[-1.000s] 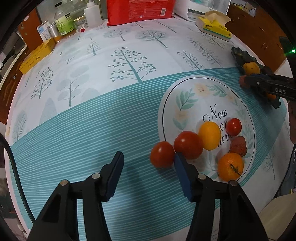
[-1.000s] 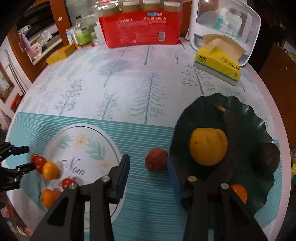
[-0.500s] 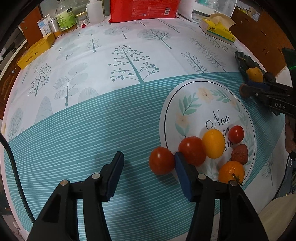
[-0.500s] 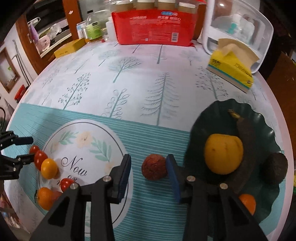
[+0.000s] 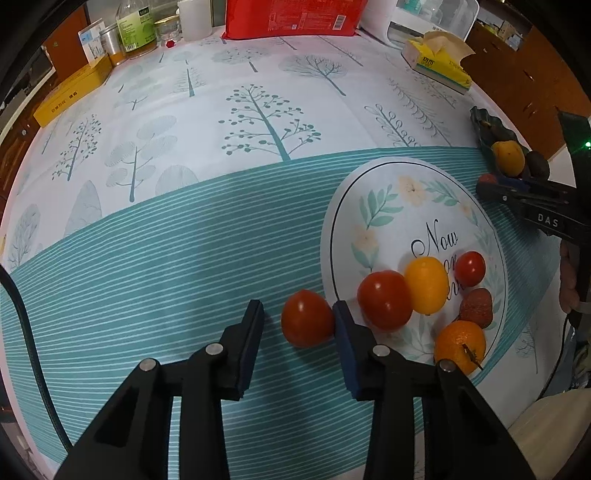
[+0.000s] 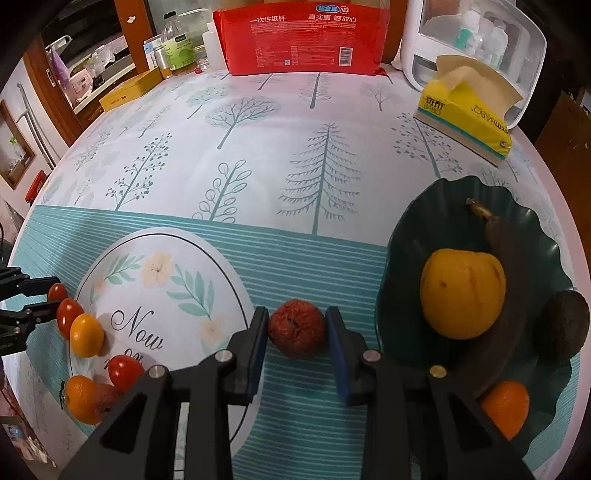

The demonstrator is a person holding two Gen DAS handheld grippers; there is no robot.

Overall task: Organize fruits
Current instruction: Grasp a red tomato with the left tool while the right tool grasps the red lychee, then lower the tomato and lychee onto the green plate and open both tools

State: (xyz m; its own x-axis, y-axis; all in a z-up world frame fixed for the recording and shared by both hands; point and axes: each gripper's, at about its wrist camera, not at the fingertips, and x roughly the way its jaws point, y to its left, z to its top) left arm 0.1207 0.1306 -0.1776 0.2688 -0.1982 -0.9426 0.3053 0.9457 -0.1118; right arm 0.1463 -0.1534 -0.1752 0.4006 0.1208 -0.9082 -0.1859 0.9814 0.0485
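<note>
My left gripper (image 5: 297, 317) is closing around a red tomato (image 5: 306, 323) lying on the cloth just left of the white floral plate (image 5: 406, 206). Its right pad touches the tomato and a gap shows at the left pad. On that plate lie a bigger tomato (image 5: 384, 299), a yellow tomato (image 5: 426, 284), a small tomato (image 5: 470, 268), a lychee (image 5: 476, 308) and a mandarin (image 5: 460, 347). My right gripper (image 6: 295, 321) is closing on a red-brown lychee (image 6: 297, 328), both pads against it, on the cloth between the floral plate (image 6: 147, 258) and a dark green plate (image 6: 424, 221).
The green plate holds a yellow fruit (image 6: 461, 293), a dark banana (image 6: 506, 258), an avocado (image 6: 565, 326) and a mandarin (image 6: 504, 408). A red pack (image 6: 303, 37), a tissue box (image 6: 465, 110), bottles (image 5: 136, 26) and a yellow box (image 5: 70, 96) line the far edge.
Both grippers' jaws have narrowed around their fruits, the left on the tomato, the right on the lychee. Neither hand has shifted much, and the fruits stay on the cloth.
</note>
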